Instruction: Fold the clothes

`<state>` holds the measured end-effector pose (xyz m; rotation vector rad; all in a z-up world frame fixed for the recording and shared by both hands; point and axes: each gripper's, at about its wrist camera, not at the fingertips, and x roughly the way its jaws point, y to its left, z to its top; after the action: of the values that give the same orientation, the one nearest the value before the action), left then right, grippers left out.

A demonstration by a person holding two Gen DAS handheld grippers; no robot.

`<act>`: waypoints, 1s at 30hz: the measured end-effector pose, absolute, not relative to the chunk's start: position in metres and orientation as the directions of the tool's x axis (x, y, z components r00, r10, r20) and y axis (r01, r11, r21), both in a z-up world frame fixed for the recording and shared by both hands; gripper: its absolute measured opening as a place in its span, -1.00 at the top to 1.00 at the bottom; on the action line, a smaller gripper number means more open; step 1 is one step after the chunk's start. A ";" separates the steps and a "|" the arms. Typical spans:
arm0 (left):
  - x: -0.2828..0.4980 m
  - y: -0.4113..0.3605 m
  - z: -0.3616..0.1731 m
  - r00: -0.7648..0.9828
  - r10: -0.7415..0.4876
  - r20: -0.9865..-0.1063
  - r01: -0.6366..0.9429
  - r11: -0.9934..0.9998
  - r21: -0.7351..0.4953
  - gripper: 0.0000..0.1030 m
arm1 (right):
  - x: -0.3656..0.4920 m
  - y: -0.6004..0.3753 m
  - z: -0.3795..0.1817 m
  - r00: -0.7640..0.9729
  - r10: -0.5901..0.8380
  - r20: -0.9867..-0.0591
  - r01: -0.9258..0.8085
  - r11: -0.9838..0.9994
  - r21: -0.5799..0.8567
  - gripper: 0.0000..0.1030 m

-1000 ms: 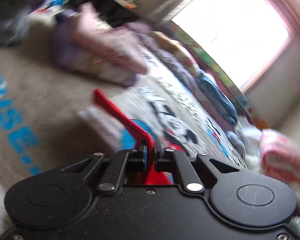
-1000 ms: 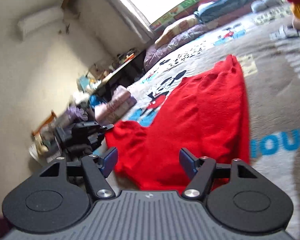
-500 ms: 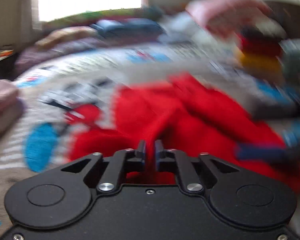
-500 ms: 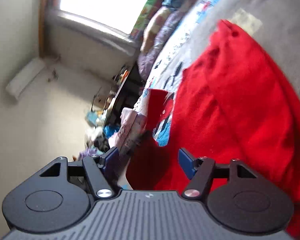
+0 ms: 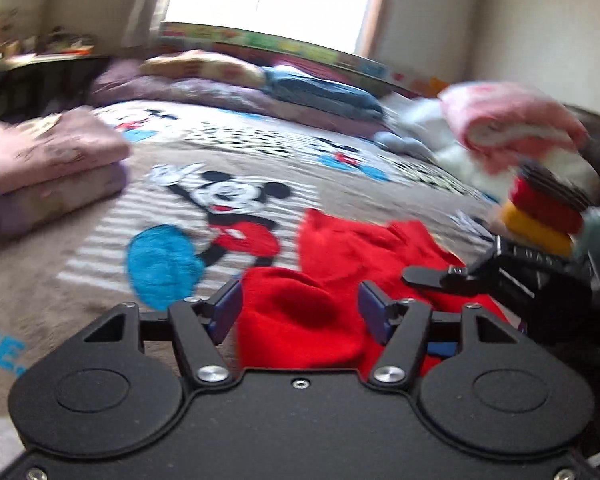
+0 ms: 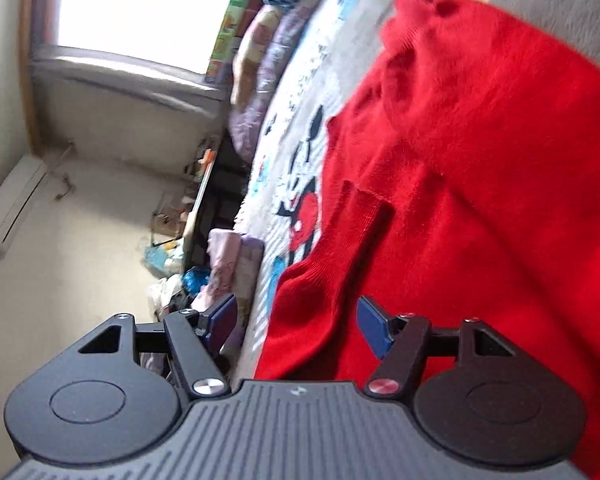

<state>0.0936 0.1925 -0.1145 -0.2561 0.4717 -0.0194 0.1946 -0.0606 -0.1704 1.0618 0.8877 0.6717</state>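
Both jaws stand wide, holding nothing: the left gripper (image 5: 300,308) hovers over a bunched fold of the red knitted sweater (image 5: 340,280) lying on the grey cartoon-mouse bedspread (image 5: 220,200), where half a second ago it was pinched shut on that cloth; the right gripper (image 6: 296,320) frames a sleeve, jaws as wide as before. Likely mid-fold, next needing a fresh grip on an edge
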 end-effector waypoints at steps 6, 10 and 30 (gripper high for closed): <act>0.091 0.213 -0.113 0.904 -0.068 -0.423 -0.086 0.938 -0.335 -0.22 | 0.214 -0.034 -0.181 0.500 0.796 -0.342 0.020 0.384 0.923 -0.27; 0.089 0.225 -0.114 0.910 -0.076 -0.407 -0.097 0.917 -0.387 -0.22 | 0.219 -0.020 -0.177 0.514 0.775 -0.367 0.008 0.423 0.906 -0.27; 0.088 0.195 -0.117 0.894 -0.164 -0.416 0.032 0.952 -0.306 -0.42 | 0.245 -0.021 -0.101 0.554 0.756 -0.349 -0.274 0.561 0.781 0.86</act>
<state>0.0877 0.1950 -0.1169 -0.2979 0.4539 -0.1030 0.2445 -0.0210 -0.1014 0.7362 0.7468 0.6778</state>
